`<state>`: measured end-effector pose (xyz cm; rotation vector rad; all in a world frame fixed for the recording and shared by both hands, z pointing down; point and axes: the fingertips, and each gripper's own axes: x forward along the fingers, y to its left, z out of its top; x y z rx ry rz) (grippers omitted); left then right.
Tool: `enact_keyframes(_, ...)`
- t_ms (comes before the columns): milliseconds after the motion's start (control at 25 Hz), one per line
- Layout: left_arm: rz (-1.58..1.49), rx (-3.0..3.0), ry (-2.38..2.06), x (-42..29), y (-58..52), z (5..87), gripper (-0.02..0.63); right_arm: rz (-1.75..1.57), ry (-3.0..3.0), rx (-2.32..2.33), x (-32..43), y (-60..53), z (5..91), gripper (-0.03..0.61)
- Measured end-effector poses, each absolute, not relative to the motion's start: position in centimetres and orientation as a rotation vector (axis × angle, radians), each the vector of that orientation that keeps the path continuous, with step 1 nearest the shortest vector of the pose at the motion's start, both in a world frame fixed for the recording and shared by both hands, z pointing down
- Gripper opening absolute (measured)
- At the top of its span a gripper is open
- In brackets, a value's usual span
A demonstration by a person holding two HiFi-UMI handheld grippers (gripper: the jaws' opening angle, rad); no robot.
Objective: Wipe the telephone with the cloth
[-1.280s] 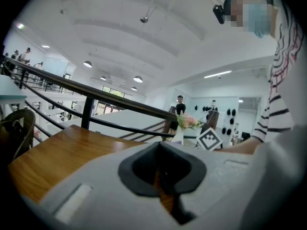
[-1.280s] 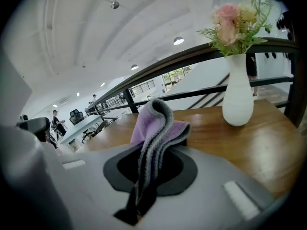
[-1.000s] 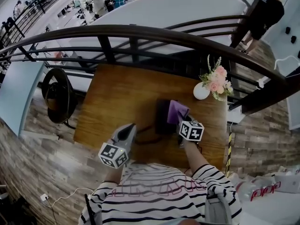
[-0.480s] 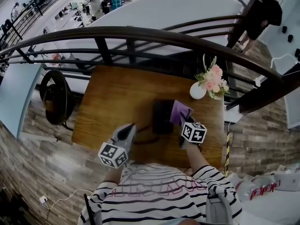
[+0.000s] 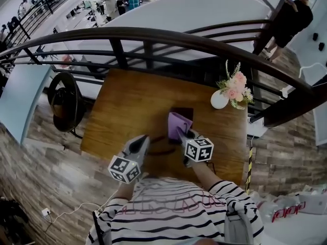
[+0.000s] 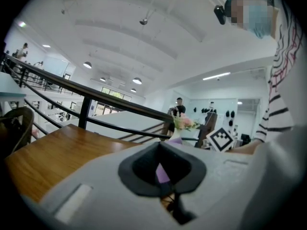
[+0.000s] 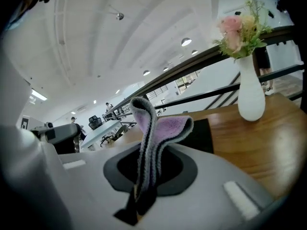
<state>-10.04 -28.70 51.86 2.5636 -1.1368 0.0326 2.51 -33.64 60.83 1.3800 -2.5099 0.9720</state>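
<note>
Right gripper (image 5: 181, 133): jaws clamped on purple cloth (image 5: 178, 121), laid against black telephone (image 5: 185, 111) mid-worktop (image 5: 127, 106) | left gripper (image 5: 143, 138): jaws together, empty | risk: unsteadied telephone may slide toward flower vase (image 5: 219, 99).

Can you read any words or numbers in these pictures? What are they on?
Nothing reads clearly.
Red letters on the white object at lower right: too warped to read.
Pink print on the striped shirt: too blurred.
Cubes on the left gripper and right gripper: square patterns only, no words.
</note>
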Motion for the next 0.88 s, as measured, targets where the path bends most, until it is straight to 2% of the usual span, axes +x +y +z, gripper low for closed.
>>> enact_keyframes(280,0.025,2.542,-1.181,-10.7,-27.4,51.8,0.003,0.962,-2.431,1.285,0.2,-33.0,64.6,0.035)
enact_keyframes(880,0.025,2.555,-1.132,-8.4,-26.6,52.1,0.003,0.994,-2.250,1.537,9.6,-32.2,66.8,0.035)
